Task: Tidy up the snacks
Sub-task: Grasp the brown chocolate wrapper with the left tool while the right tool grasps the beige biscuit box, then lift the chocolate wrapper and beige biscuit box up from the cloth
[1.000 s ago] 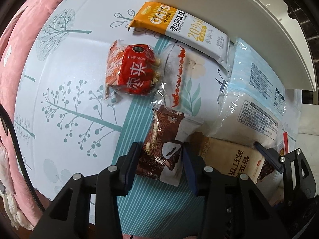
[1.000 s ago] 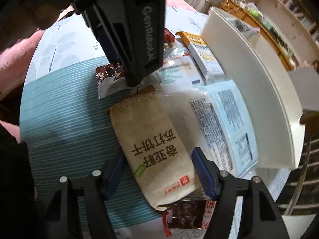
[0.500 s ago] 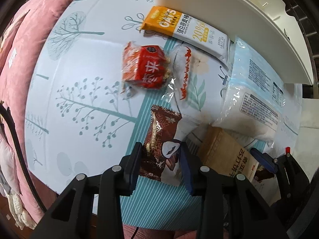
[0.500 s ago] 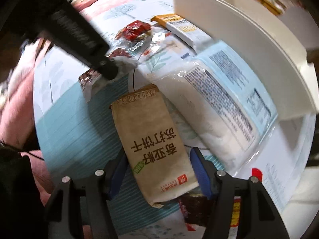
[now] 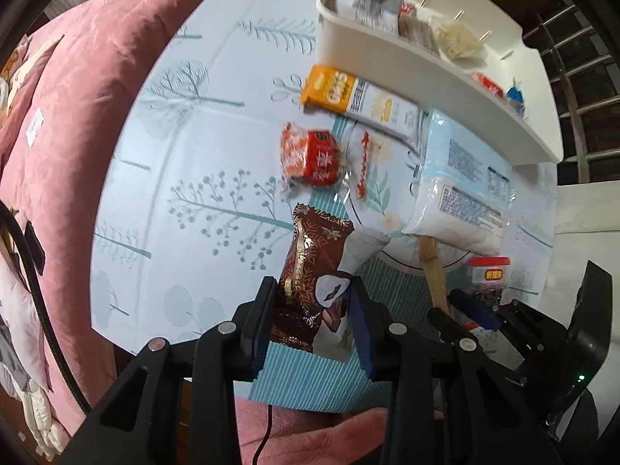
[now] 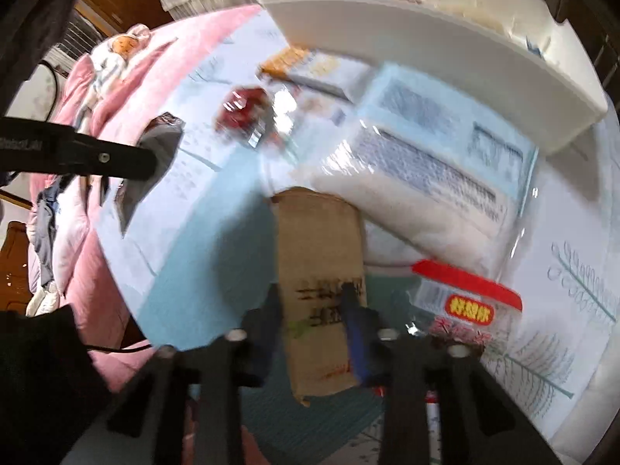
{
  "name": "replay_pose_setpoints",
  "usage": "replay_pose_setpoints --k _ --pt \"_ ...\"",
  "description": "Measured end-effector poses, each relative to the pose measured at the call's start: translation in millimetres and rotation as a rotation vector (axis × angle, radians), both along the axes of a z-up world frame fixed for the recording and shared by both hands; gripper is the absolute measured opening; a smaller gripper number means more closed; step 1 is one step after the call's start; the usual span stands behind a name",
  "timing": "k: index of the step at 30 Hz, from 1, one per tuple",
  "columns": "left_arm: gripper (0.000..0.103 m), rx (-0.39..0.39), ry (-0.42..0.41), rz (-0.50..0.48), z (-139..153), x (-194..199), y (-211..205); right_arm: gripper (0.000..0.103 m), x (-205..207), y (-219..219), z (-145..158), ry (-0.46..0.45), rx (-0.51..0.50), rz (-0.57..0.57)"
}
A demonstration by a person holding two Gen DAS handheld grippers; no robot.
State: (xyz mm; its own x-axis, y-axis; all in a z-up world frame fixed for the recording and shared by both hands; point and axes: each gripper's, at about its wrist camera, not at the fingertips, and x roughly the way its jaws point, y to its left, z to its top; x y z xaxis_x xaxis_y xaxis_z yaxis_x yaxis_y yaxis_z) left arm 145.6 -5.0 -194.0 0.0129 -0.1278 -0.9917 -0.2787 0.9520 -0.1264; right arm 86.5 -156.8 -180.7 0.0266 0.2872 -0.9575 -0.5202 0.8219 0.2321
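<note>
The left gripper [image 5: 312, 317] holds a brown chocolate snack pack [image 5: 310, 271], with its fingers [image 5: 263, 317] pressed on both sides of the pack. The pack hangs lifted above the counter [image 5: 201, 178], which has a pale blue cloth with tree drawings on it. The right gripper [image 6: 314, 325] has just been closing its fingers, and they now squeeze a tan cracker pack [image 6: 319, 267] between them. In the left view this cracker pack shows edge-on, just to the right of the chocolate pack. More snacks lie on the counter. A small red snack bag [image 5: 312, 157] sits in the middle, and a clear wrapper with red writing [image 5: 358, 166] lies just beside it on the right. An orange and white oat bar pack [image 5: 360, 99] lies farther away, close to a white tray [image 5: 426, 77]. The tray is at the far right of the counter and already has a few snacks inside. A big clear bag with a blue label [image 5: 461, 190] lies to the right, near the tray, and its near end touches the cracker pack. A small clear bag with a red top [image 6: 465, 294] lies near the right gripper. A pink blanket [image 5: 77, 116] is on the left, beside the counter.
</note>
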Motion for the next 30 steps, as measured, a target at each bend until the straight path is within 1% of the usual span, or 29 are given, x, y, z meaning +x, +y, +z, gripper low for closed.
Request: replay_pose_setpoints --k 2,5,9,12,15,16,19,23,27,30 --pt "0.035 0.001 -0.009 -0.011 8 4 5 0.023 3 3 5 0.001 -0.01 -0.019" --pt "0.035 0.009 -0.014 -0.045 20 9 10 0.022 -4 2 3 -0.001 -0.017 -0.048" --pt "0.035 0.014 -0.016 -0.099 20 22 2 0.017 -14 -13 6 0.01 0.011 -0.148" --pt "0.035 0.016 -0.02 -0.136 22 27 -3 0.016 -21 -24 8 0.031 0.019 -0.224" --pt "0.035 0.016 -0.019 -0.158 23 30 -4 0.016 -24 -21 6 0.032 0.0 -0.271" --pt "0.035 0.016 -0.017 -0.165 23 31 -3 0.016 -24 -21 5 0.031 -0.009 -0.282" --pt "0.035 0.015 -0.007 -0.171 22 33 0 0.017 -23 -20 3 0.005 -0.112 -0.301" --pt "0.035 0.016 0.0 -0.183 21 37 3 0.019 -19 -31 -2 0.029 -0.083 -0.359" --pt "0.035 0.017 0.0 -0.205 21 40 4 0.021 -17 -33 -5 0.03 -0.101 -0.376" --pt "0.035 0.018 0.002 -0.222 22 43 4 0.02 -16 -31 -8 0.053 -0.088 -0.376"
